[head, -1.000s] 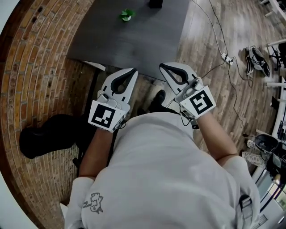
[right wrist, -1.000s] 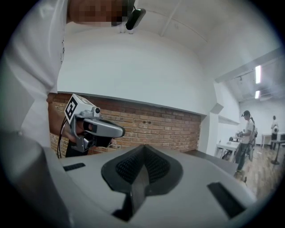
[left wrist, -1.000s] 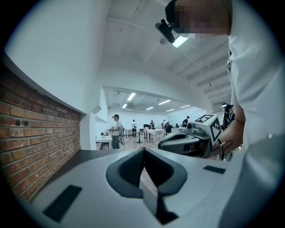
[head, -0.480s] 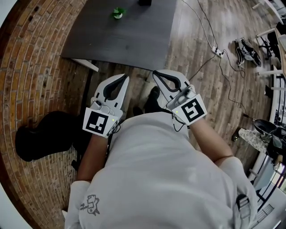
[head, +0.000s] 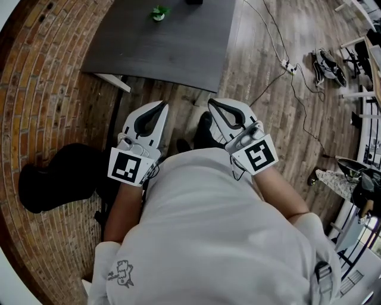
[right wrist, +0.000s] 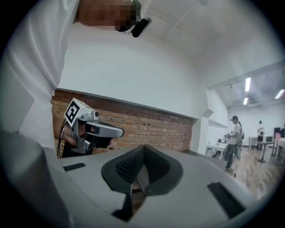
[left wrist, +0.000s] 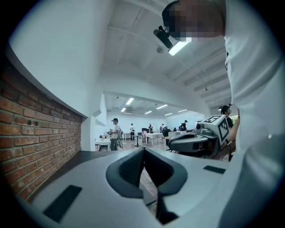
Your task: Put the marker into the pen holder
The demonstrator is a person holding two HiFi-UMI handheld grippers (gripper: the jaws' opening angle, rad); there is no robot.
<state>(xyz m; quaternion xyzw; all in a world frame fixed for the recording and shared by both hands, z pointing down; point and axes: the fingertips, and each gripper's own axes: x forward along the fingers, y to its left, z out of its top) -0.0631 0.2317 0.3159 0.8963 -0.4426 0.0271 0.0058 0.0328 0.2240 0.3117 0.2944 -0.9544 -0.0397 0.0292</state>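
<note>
The left gripper (head: 161,105) and right gripper (head: 212,102) are held level at the waist, jaws pressed together on nothing. No marker can be made out. A small green thing (head: 158,12) is seen far ahead on the table (head: 178,53), slightly nearer the left gripper.

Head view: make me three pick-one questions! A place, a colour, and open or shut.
1. Where is the small green thing? A on the wooden floor; B on the table; C on a chair.
2. What colour is the table top? A dark grey; B red; C yellow.
3. The right gripper is: A wide open; B shut on a marker; C shut, nothing held.
Answers: B, it rests on the table top; A, the top looks dark grey; C, its jaws meet, nothing between.
</note>
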